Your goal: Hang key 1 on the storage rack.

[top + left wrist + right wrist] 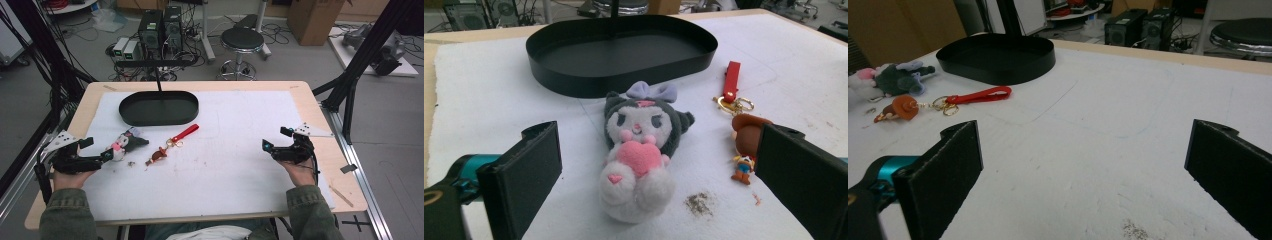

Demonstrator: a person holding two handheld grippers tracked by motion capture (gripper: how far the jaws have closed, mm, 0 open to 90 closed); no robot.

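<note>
left hand-held gripper (106,155) at the left edge of the tabletop (320,150), jaws spread wide, gripping nothing, lined up on the plush toy (640,150). plush lying flat on the white mat (240,165) near the left edge, between the two jaws but clear of both pads in the left gripper view, head toward the far edge. no grasp yet.

black oval tray (158,108) at the far left part of the mat, empty inside as far as seen. red-strap keychain (172,144) with its brown figure lying on the mat just beside the plush, toward the middle, also outside the tray.

right hand-held gripper (267,147) toward the right edge of the tabletop, jaws wide apart, holding nothing, bare mat ahead of it, well apart from both small things.

judging by the layout: likely sorting the small things into the tray, and barely begun. nothing placed so far. left to do: closing on the plush, lifting, carrying to the tray, releasing; then probably the same for the keychain.
</note>
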